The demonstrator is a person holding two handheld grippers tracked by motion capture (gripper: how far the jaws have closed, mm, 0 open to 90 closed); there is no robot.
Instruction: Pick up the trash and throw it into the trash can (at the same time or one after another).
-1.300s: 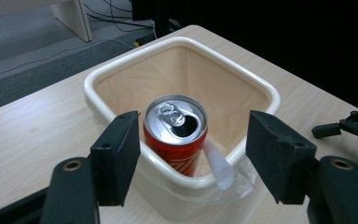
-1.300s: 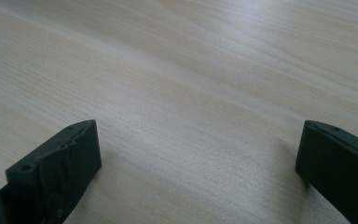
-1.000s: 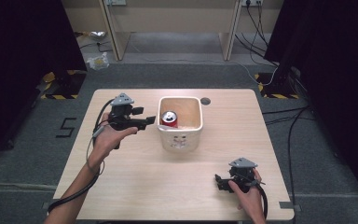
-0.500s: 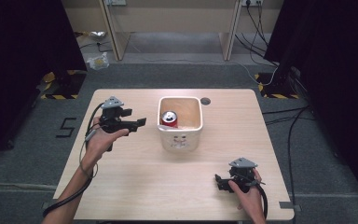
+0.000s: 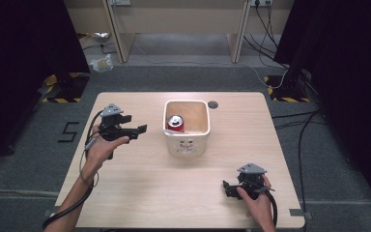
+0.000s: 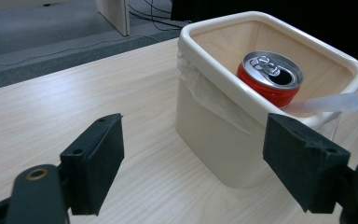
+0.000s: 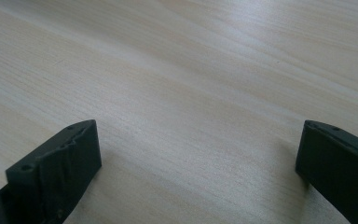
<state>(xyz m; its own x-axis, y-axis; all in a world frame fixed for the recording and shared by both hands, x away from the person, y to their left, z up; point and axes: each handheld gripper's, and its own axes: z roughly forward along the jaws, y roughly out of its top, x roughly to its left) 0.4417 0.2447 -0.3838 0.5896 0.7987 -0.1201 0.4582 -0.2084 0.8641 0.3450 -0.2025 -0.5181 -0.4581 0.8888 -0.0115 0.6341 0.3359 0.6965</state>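
The left gripper (image 5: pixel 134 129) hangs just left of the cream plastic bin (image 5: pixel 186 145), jaws spread wide with nothing between them. It looks like the step after a drop-off: a red drinks can (image 6: pixel 270 77) stands upright inside the bin, top opened, and a pale plastic strip (image 6: pixel 324 103) juts over the rim. The right gripper (image 5: pixel 228 188) rests low on the wooden table (image 5: pixel 149 193), well apart, also wide and empty. No further item lies within reach, so the next move is likely parking the hand.
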